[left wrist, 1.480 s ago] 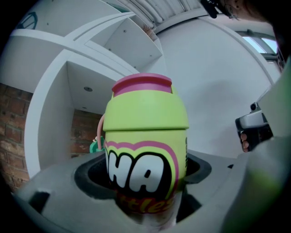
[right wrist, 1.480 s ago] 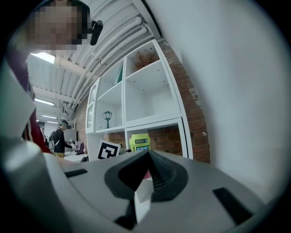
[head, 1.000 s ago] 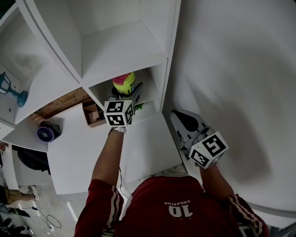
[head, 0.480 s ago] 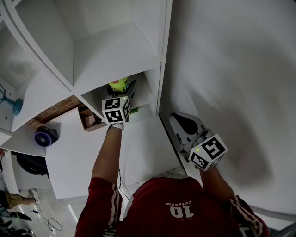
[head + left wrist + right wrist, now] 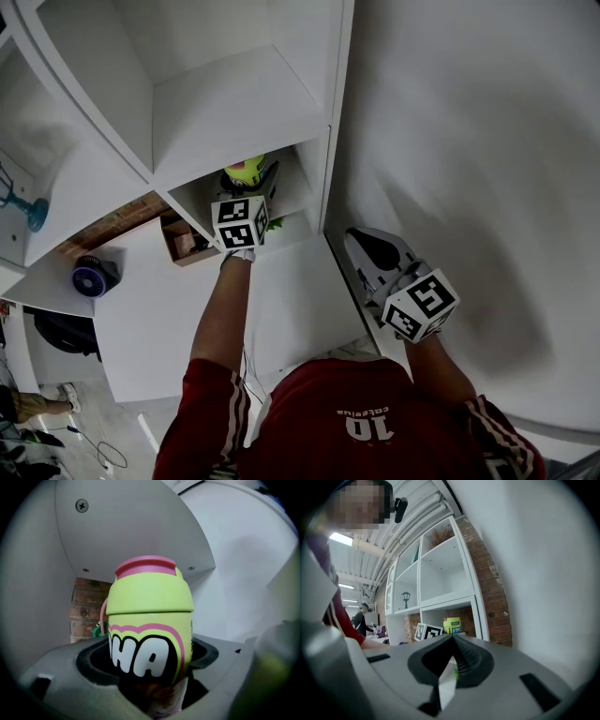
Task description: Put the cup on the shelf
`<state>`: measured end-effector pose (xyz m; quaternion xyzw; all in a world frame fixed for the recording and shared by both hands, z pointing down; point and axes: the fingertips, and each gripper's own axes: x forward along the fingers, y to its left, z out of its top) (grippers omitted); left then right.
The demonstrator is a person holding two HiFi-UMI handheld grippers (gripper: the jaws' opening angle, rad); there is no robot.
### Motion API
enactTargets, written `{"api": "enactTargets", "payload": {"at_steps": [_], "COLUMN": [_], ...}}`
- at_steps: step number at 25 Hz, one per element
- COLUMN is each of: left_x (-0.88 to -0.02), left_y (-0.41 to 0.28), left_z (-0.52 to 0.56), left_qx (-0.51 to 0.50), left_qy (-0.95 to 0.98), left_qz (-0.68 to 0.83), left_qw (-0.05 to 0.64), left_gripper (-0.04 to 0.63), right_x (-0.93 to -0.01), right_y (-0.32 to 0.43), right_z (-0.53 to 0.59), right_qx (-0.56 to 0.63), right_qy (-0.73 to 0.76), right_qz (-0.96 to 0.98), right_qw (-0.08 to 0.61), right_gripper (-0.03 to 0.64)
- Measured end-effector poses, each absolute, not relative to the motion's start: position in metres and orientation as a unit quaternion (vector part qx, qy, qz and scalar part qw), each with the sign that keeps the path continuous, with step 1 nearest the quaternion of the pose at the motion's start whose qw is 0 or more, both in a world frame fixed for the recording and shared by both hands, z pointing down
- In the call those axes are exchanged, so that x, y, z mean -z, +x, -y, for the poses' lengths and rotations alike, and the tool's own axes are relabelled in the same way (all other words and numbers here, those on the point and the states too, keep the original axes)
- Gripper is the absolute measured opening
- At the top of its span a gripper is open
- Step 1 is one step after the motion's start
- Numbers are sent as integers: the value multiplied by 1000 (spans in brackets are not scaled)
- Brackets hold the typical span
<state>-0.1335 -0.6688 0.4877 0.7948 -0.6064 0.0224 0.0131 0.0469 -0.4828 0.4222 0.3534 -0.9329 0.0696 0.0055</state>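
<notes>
A lime-green cup (image 5: 150,606) with a pink lid and white letters stands upright between the jaws of my left gripper (image 5: 151,674), which is shut on it. In the head view the cup (image 5: 247,170) sits inside the lower right compartment of the white shelf (image 5: 234,103), with my left gripper (image 5: 251,189) reaching in from the front. Whether the cup's base touches the shelf board is hidden. My right gripper (image 5: 373,251) hangs shut and empty beside the white wall, to the right of the shelf. The right gripper view shows the cup (image 5: 452,625) far off in the shelf (image 5: 440,573).
A white wall (image 5: 469,141) fills the right side. A brown box (image 5: 183,239) sits in the compartment left of the cup. A blue fan (image 5: 91,277) rests on the white table (image 5: 169,319). Brick shows behind the shelf (image 5: 86,609). A person (image 5: 360,619) stands far off.
My left gripper has carried the cup deeper into the lower compartment, so less of the pink lid shows from above. The right gripper has stayed where it was.
</notes>
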Motion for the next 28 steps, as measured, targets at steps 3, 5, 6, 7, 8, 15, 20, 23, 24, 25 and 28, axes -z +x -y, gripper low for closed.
{"api": "enactTargets", "payload": {"at_steps": [3,5,6,7,8,15,20,23,24,25,28], "left_x": [-489,-493,-495,-496,-497,-499,-499,-501,-502,-504,-506], "left_y": [-131,-130,-131,-132,-133,-135,-137,-137,-136,-135,-135], "left_z": [667,665,665,664,663,653,641,634,632,629,619], "left_qx": [-29,-33,-33,-33,-32,-17,-9,-9,-10,-10,-10], "left_qy": [800,804,804,804,803,802,801,803,805,806,808], "left_qz": [600,594,593,594,594,596,597,594,592,591,587], "left_qw": [4,9,13,16,18,34,35,38,39,41,44], "left_gripper": [425,437,439,440,448,442,439,439,437,437,436], "right_x": [-422,-422,-423,-423,-423,-424,-425,-425,-424,-424,-422], "right_y": [46,45,45,44,44,41,38,36,35,35,32], "right_z": [480,478,476,475,474,467,462,460,458,457,452], "right_qx": [-70,-71,-70,-69,-68,-68,-68,-67,-67,-66,-63], "right_qy": [354,355,354,354,354,359,362,363,364,366,369], "right_qz": [932,932,932,933,933,931,929,929,929,928,927], "right_qw": [6,8,9,10,11,15,16,15,15,14,14], "right_gripper": [5,5,5,5,5,5,5,5,5,5,5]}}
